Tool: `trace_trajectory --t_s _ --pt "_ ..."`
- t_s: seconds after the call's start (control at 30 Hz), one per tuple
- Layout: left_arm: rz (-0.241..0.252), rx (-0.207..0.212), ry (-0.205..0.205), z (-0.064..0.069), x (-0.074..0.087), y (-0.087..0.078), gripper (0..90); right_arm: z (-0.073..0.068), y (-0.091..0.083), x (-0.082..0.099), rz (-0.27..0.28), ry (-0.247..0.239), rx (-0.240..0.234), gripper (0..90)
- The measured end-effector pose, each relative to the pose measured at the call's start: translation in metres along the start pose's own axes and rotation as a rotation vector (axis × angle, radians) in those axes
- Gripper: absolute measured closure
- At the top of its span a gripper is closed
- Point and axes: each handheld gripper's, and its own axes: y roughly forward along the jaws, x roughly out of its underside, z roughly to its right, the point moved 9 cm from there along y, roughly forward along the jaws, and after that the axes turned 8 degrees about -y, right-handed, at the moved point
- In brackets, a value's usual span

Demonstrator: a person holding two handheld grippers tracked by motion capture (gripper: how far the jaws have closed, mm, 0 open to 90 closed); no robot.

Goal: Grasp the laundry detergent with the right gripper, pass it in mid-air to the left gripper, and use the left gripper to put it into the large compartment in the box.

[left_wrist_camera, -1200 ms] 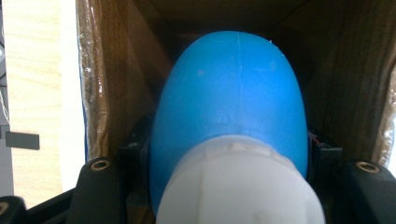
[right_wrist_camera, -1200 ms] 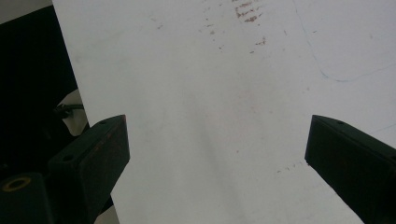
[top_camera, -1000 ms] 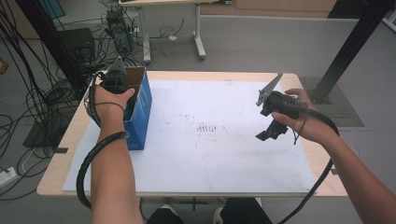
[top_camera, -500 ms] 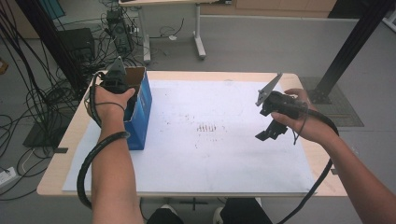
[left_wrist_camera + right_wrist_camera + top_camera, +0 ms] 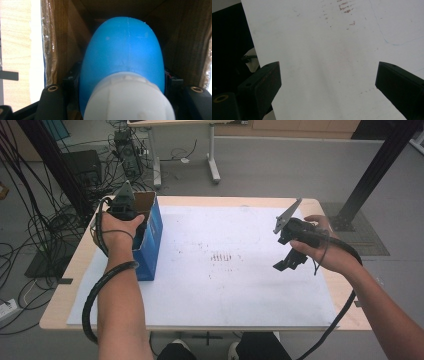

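At the left side of the table (image 5: 210,202), the left gripper (image 5: 131,222) points down into the open top of a blue box (image 5: 151,240), which stands upright near the left edge of the white sheet (image 5: 225,295). Its jaws are closed on a blue bottle (image 5: 122,52) with a white cap (image 5: 128,100) — in the left gripper view the bottle sits between the two black jaws, cap toward the camera, and its body reaches down into the brown cardboard inside of the box. The bottom of the box is dark, so I cannot tell if the bottle touches it.

Over the right part of the sheet, well apart from the box, the right gripper (image 5: 289,262) hangs above the paper and is tilted down. Its jaws stand wide open and hold nothing — between them the right gripper view shows bare white paper with some small reddish marks (image 5: 344,7).
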Motion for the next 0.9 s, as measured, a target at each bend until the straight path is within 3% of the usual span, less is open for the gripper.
trace_trajectory --t_s 0.9 --pt "0.009 0.004 0.004 0.0019 0.0003 -0.0004 36.1 -0.0018 -0.0007 -0.0031 0.005 -0.008 0.001 6.5"
